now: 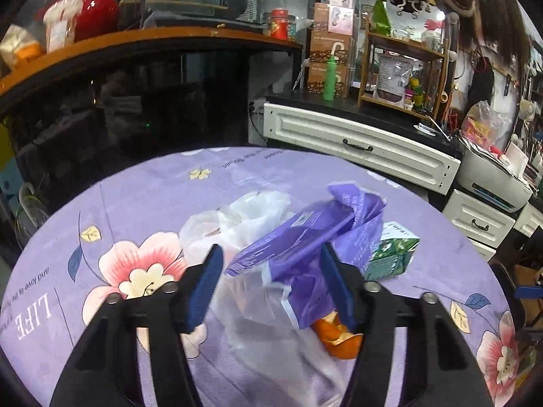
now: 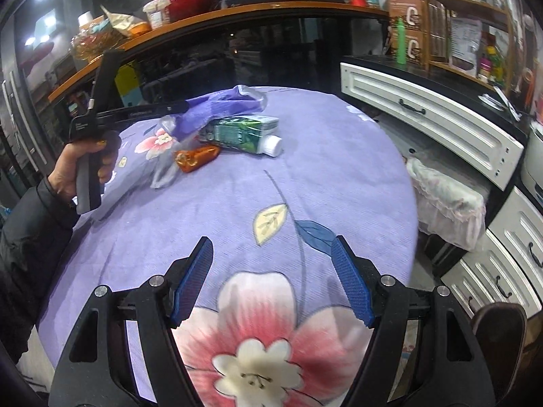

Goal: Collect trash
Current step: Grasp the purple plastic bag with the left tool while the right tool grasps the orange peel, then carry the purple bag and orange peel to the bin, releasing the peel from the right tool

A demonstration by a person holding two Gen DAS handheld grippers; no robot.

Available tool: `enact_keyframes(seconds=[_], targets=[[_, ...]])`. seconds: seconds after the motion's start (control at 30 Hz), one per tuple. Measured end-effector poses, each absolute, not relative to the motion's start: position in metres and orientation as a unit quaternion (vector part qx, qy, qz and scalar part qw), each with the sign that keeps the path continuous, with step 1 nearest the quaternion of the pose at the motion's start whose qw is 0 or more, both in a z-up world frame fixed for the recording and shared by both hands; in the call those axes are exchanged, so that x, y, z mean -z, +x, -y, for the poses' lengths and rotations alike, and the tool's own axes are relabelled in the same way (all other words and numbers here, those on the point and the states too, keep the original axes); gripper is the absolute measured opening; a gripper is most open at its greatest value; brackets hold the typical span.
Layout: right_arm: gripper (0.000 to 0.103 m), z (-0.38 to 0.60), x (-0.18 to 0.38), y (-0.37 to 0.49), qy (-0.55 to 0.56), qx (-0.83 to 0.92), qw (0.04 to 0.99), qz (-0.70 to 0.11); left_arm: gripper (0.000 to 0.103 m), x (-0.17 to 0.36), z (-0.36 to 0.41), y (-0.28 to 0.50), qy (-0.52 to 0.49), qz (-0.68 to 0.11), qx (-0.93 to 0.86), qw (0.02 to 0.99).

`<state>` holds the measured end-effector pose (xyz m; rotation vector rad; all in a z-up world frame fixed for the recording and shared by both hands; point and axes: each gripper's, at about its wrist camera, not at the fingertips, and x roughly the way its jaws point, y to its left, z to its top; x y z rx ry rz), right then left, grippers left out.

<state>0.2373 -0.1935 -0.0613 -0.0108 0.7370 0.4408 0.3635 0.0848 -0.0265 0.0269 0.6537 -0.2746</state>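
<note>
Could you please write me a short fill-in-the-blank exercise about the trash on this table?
1. The tablecloth is mainly ____ with pink flowers.
2. The purple bag lies between the fingers of the ____ gripper.
3. Nothing is between the fingers of the ____ gripper.
4. The green carton has a ____ cap.

Missing words: purple; left; right; white

My right gripper (image 2: pixel 271 271) hangs with its blue pads spread, nothing between them, over the purple flowered tablecloth (image 2: pixel 339 176). Far across the table lie a green carton (image 2: pixel 237 132), an orange wrapper (image 2: pixel 197 157) and a purple bag (image 2: pixel 217 110). At far left my hand (image 2: pixel 81 166) grips the left gripper's handle.
</note>
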Motion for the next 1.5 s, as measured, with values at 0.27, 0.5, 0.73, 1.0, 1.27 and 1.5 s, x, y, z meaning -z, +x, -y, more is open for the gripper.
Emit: enact_keyframes(seconds=[0.27, 0.5, 0.73, 1.0, 1.27, 1.5], targets=[[0.072, 0.164, 0.054, 0.245, -0.018, -0.236, 0.907, -0.349, 0.007, 0.032, -0.073, 0.353, 0.029, -0.315, 0.133, 0.939], [0.072, 0.121, 0.046, 0.270, -0.041, -0.274, 0.899, -0.338, 0.006, 0.010, -0.076, 0.324, -0.007, -0.264, 0.103, 0.959], [0.072, 0.059, 0.050, 0.307, -0.077, -0.298, 0.887, -0.344, 0.006, -0.013, -0.099, 0.288, -0.062, -0.217, 0.041, 0.973], [0.057, 0.019, 0.069, 0.341, -0.098, -0.304, 0.873, -0.369, 0.006, -0.007, -0.117, 0.285, -0.092, -0.216, 0.024, 0.972], [0.020, 0.000, 0.087, 0.361, -0.109, -0.302, 0.864, -0.388, 0.006, -0.003, -0.122, 0.284, -0.102, -0.220, 0.026, 0.970], [0.020, 0.031, 0.074, 0.349, -0.052, -0.311, 0.868, -0.383, 0.006, 0.000, -0.115, 0.284, -0.092, -0.222, 0.034, 0.970]])
